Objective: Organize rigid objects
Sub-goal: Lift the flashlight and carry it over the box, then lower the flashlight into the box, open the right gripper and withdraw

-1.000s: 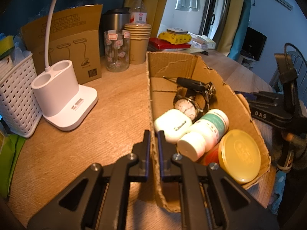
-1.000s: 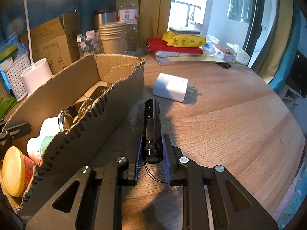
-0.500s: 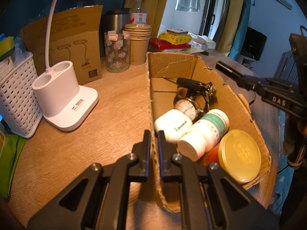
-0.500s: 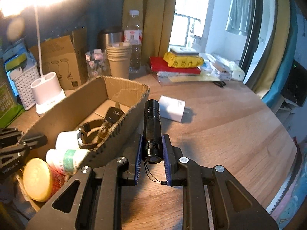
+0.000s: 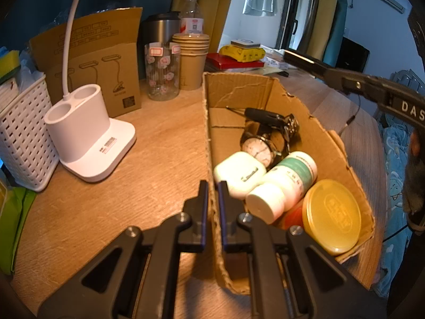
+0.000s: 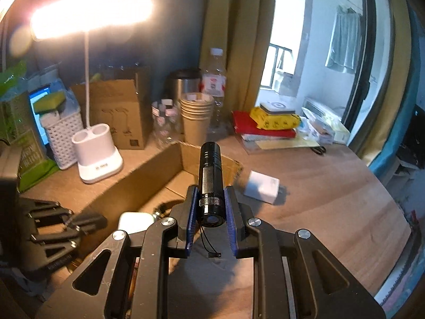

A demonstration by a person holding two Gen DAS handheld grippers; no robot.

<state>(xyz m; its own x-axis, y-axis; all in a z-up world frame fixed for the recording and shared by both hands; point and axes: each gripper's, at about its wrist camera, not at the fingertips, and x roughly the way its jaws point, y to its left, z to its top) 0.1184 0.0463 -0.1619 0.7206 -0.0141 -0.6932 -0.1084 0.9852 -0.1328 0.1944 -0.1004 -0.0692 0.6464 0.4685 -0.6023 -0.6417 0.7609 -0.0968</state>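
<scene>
My left gripper (image 5: 212, 186) is shut on the left wall of an open cardboard box (image 5: 265, 90). The box holds a white case (image 5: 239, 171), a white pill bottle (image 5: 281, 183), a yellow-lidded jar (image 5: 332, 212), a watch (image 5: 256, 147) and a black key fob (image 5: 263, 114). My right gripper (image 6: 211, 199) is shut on a black flashlight (image 6: 209, 170) and holds it in the air above the box's right wall (image 6: 148, 175). The right gripper's arm (image 5: 372, 90) shows at the upper right of the left wrist view.
A white charger block (image 6: 261, 187) lies on the wooden table right of the box. A white lamp base (image 5: 87, 133), a white basket (image 5: 24, 130), a lamp carton (image 5: 101, 53), a glass jar (image 5: 162, 71), stacked paper cups (image 5: 191, 61) and books (image 6: 265, 125) stand behind.
My right gripper has lifted the flashlight off the table and carried it up and left, over the box's right wall. The left gripper has kept its hold on the box wall.
</scene>
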